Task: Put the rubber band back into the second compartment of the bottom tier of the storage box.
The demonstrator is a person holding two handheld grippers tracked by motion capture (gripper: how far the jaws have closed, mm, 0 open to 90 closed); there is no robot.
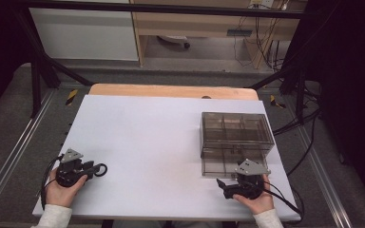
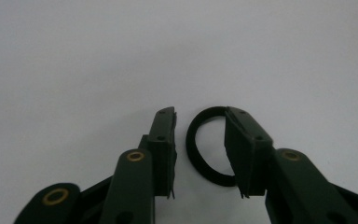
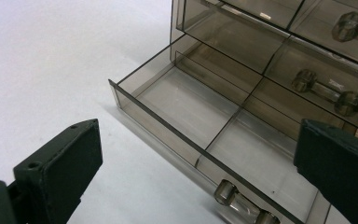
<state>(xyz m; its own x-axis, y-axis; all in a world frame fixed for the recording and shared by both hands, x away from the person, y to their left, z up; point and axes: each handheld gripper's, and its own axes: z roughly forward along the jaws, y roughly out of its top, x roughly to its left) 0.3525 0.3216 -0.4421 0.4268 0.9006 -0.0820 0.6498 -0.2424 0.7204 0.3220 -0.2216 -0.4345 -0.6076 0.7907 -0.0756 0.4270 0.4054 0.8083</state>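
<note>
left gripper fingers parted | black ring between, touching one finger

left tongs | jaws apart | black ring between them, touching right jaw | on white table

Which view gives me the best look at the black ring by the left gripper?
The left gripper view: the black ring lies large between the left gripper jaws, which stand apart, one side hidden behind a jaw. The high view shows it as a small loop at that gripper's tip. The right gripper view looks at the open drawer instead.
</note>
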